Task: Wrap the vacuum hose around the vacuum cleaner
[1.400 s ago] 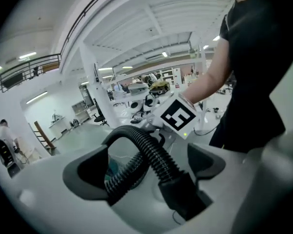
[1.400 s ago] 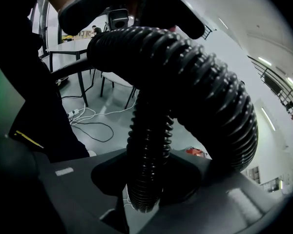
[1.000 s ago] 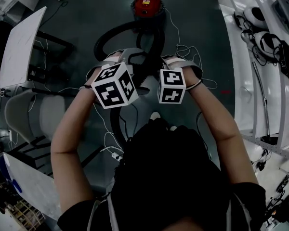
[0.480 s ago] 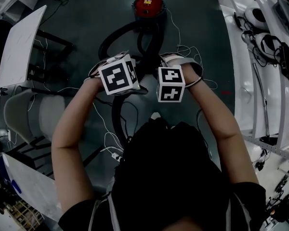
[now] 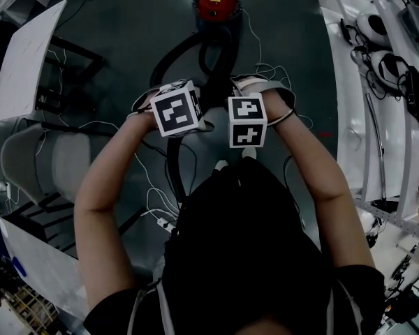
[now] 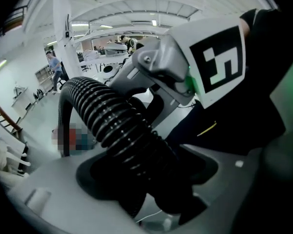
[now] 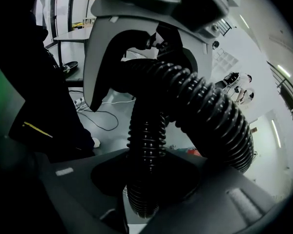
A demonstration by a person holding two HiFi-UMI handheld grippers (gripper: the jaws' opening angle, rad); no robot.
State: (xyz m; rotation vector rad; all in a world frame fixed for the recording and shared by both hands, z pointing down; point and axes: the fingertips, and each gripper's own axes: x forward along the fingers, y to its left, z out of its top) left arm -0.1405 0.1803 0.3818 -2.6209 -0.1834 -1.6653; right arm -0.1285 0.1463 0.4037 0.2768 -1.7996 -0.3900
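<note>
A: Which step of the wrap are we on?

B: Early, still gathering. The right gripper (image 7: 146, 179) is clamped on the hose (image 7: 145, 130), which runs straight through between its pads with a second loop bulging across the upper right of that view. The left gripper (image 6: 149, 172) has the same hose between its jaws. They have just been closing in, but they're still fairly wide and I don't think the pads are seated yet.

A: Where's the hose relative to the machine?

B: In the head view the vacuum cleaner (image 5: 216, 1) is at top centre on the floor (image 5: 126, 19). The hose leaves it in loose black loops and runs down to mid-frame, where both grippers sit side by side on it. I can't see any hose round the body, so I'd say none of the wrapping is done.

A: Next move?

B: Finish the left clamp so both ends of that span are under control. Then carry the slack up-frame to the cleaner and lay it round the body, feeding hand over hand.

A: Risks?

B: The ribbed hose is springy, so a loose left grip would probably let the loop pop out. There are also thin white cables (image 5: 265, 72) lying right beside the loops, which could get dragged along.
</note>
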